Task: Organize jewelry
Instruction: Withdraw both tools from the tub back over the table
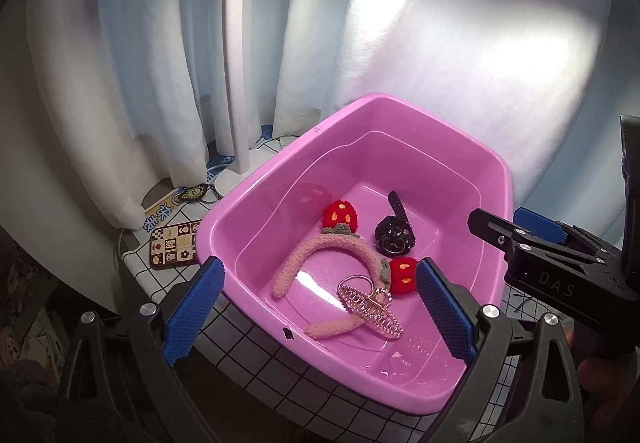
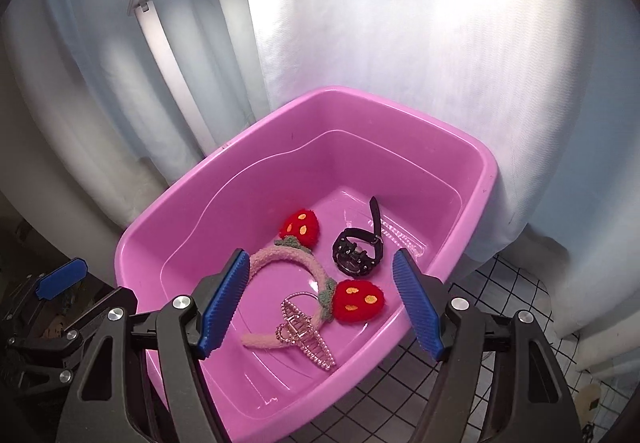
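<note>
A pink plastic tub [image 1: 280,159] [image 2: 240,155] stands on a grid-pattern cloth. In it lie a fuzzy pink headband [image 1: 296,259] [image 2: 280,255] with two red strawberries, a rose-gold claw hair clip [image 1: 368,303] [image 2: 308,335] and a black wristwatch [image 1: 394,237] [image 2: 356,255]. My left gripper [image 1: 320,311] is open and empty, held above the tub's near rim. My right gripper [image 2: 320,307] is open and empty, above the tub over the headband and clip. The right gripper also shows in the left wrist view [image 1: 520,239] at the right.
A white desk lamp [image 1: 236,83] stands behind the tub at the left, its base by a patterned card [image 1: 176,243] and a small keychain [image 1: 196,194]. White curtains hang close behind. The grid cloth [image 2: 500,303] extends right of the tub.
</note>
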A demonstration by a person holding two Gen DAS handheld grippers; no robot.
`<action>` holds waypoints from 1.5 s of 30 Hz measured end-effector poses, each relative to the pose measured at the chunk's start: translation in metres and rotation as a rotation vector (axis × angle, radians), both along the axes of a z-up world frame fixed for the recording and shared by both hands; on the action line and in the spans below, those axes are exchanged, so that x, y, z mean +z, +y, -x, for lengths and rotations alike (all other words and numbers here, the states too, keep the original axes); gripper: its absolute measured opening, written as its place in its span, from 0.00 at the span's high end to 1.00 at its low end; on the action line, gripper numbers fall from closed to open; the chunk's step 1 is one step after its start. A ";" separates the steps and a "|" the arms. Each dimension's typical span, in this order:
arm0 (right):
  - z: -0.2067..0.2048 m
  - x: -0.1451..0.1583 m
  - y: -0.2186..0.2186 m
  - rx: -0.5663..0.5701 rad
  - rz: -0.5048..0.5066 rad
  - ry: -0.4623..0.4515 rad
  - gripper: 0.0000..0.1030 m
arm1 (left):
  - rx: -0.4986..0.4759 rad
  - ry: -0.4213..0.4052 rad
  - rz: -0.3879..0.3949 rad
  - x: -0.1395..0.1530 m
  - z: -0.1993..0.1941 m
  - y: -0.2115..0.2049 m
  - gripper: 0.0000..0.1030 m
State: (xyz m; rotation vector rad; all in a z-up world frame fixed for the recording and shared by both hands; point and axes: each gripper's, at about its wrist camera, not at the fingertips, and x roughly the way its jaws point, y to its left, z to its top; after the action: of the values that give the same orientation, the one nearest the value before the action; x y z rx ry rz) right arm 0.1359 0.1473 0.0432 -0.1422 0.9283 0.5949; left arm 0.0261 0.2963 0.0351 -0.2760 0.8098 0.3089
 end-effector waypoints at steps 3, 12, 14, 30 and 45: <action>0.011 0.006 -0.021 -0.027 -0.011 -0.021 0.31 | -0.036 -0.026 -0.004 0.009 0.006 -0.013 0.08; 0.036 0.018 -0.107 -0.177 -0.072 -0.023 0.31 | -0.179 -0.081 0.002 0.030 0.009 -0.069 0.07; 0.043 0.018 -0.128 -0.212 -0.065 -0.030 0.31 | -0.210 -0.083 0.006 0.031 0.008 -0.083 0.07; 0.118 -0.005 -0.319 -0.556 -0.050 0.022 0.31 | -0.453 -0.064 0.037 0.019 0.002 -0.203 0.07; 0.168 -0.051 -0.429 -0.801 0.000 0.082 0.31 | -0.541 0.065 0.021 -0.051 -0.025 -0.275 0.07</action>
State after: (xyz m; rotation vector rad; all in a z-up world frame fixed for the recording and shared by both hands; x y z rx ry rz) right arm -0.0322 -0.2817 -0.0075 0.2527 0.9726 -0.1437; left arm 0.0512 0.0213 -0.0156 -0.0586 0.9191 -0.1996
